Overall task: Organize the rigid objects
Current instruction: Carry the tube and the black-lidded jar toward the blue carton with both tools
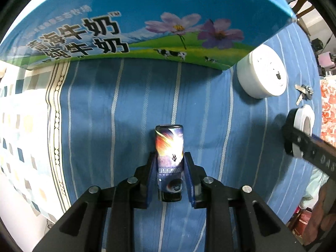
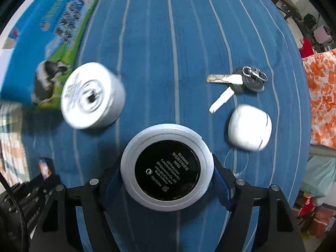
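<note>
My left gripper (image 1: 170,157) points down at the blue striped sheet and is shut on a slim lighter-like case (image 1: 169,142) printed with a flame and galaxy picture. Its blue pads press both long sides. My right gripper (image 2: 167,169) is shut on a round white cosmetic compact (image 2: 145,189), whose black label faces the camera. The compact (image 1: 304,121) also shows in the left wrist view at the right edge, between the right gripper's black fingers. The left gripper with its case (image 2: 44,168) appears at the lower left of the right wrist view.
A blue milk carton box (image 1: 126,31) lies along the far side of the sheet (image 1: 105,115). A white roll (image 2: 92,95) sits beside it. A bunch of keys (image 2: 237,84) and a white earbud case (image 2: 248,130) lie to the right. Orange patterned cloth (image 2: 321,96) borders the right edge.
</note>
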The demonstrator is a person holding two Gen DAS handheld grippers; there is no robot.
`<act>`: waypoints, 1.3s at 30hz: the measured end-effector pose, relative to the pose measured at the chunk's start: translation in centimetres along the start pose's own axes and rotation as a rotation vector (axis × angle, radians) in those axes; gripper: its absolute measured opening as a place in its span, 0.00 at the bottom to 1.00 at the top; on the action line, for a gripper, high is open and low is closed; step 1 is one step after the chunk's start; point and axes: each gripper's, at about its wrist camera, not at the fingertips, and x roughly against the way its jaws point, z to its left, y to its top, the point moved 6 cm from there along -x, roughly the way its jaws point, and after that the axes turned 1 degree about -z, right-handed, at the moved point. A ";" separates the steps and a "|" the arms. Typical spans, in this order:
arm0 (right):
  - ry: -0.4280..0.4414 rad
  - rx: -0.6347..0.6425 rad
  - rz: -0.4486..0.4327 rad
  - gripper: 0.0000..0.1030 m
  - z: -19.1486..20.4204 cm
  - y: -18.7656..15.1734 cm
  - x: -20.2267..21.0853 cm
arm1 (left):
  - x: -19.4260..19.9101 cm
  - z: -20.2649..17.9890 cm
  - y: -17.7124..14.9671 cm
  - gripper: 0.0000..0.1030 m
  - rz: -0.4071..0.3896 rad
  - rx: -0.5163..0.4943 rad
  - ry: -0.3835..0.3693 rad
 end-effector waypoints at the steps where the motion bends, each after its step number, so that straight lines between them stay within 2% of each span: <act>1: 0.006 0.000 -0.004 0.75 0.3 -0.2 0.5 | 0.1 0.3 0.7 0.22 -0.006 -0.001 -0.005; 8: 0.070 0.016 -0.060 0.75 1.5 -1.0 5.4 | 4.7 0.9 1.1 0.22 -0.103 -0.024 -0.048; 13: 0.125 0.061 -0.116 0.75 3.2 -1.2 10.5 | 9.2 1.6 1.5 0.22 -0.182 -0.040 -0.081; 16: 0.158 0.088 -0.159 0.75 5.3 -1.2 13.5 | 12.9 2.3 2.7 0.22 -0.239 -0.050 -0.108; 19: 0.198 0.101 -0.196 0.75 8.0 -0.7 15.8 | 14.7 2.7 4.1 0.22 -0.284 -0.055 -0.120; 23: 0.235 0.121 -0.226 0.75 12.3 1.3 17.4 | 17.2 5.4 6.7 0.22 -0.347 -0.052 -0.111; 28: 0.289 0.133 -0.230 0.75 18.3 4.5 16.7 | 17.4 10.6 10.8 0.22 -0.382 -0.034 -0.072; 31: 0.299 0.143 -0.213 0.75 21.5 6.7 14.8 | 16.4 13.6 13.9 0.22 -0.375 -0.013 -0.062; 35: 0.296 0.145 -0.173 0.75 24.9 9.4 11.2 | 14.7 16.7 17.8 0.22 -0.329 0.005 -0.074; 39: 0.300 0.128 -0.113 0.75 27.0 11.5 7.0 | 11.7 17.8 21.2 0.22 -0.241 -0.023 -0.069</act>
